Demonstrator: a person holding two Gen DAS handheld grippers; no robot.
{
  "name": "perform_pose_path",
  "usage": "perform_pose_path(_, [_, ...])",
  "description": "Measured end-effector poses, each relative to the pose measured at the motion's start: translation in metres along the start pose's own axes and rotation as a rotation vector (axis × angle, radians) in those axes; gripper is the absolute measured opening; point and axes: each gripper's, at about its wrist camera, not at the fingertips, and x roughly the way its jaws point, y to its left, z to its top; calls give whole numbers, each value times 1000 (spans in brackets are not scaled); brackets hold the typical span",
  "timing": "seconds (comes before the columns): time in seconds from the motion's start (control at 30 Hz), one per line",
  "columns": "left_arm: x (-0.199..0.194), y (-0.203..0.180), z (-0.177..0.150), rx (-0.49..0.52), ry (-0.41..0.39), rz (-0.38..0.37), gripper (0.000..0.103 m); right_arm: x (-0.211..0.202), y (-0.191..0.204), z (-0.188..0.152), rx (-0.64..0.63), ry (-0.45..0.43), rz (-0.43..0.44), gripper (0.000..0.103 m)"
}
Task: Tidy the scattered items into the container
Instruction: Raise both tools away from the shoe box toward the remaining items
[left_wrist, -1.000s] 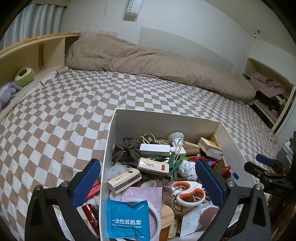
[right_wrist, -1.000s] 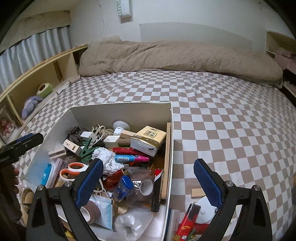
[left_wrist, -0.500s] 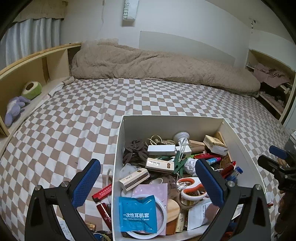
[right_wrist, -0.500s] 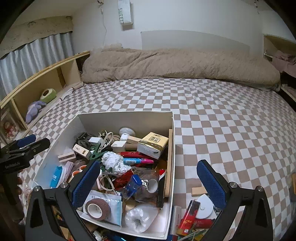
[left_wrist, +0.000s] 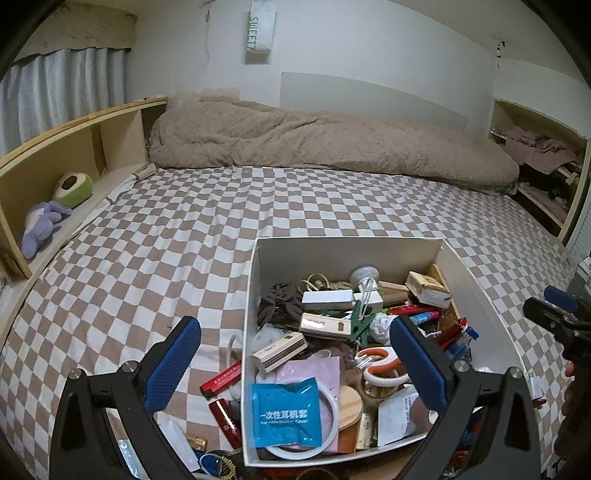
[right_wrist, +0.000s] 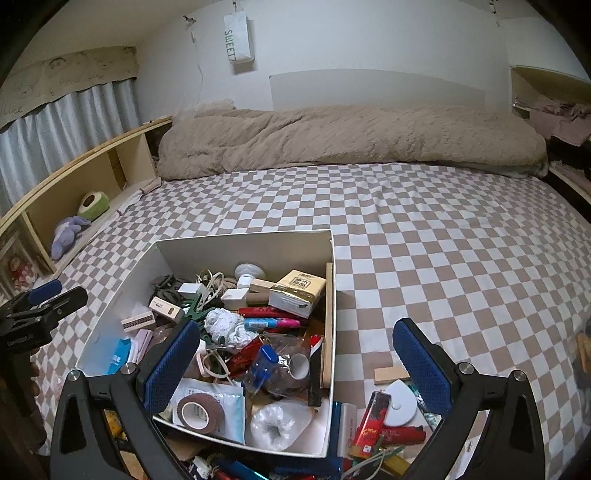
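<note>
While both grippers hang spread and empty, the left gripper (left_wrist: 295, 354) and right gripper (right_wrist: 295, 354) frame the white box (left_wrist: 369, 251). It sits crammed near the bed's (right_wrist: 443, 240) front edge, with loose items (right_wrist: 384, 417) beside its right wall.

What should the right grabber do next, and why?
Probably lower the open right gripper onto the wooden block lying on the bed just right of the box. It is outside the box, close, and nothing covers it.

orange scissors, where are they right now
In the left wrist view the orange scissors lie inside the white box, right of the pink packet, partly behind the left gripper's right finger.
</note>
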Motion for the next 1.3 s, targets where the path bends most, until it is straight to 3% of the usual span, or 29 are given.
perform_pose_path(1.3, [-41,36,-26,-73,-26,56,103,-52,-6,-33,29,-63,-76,103])
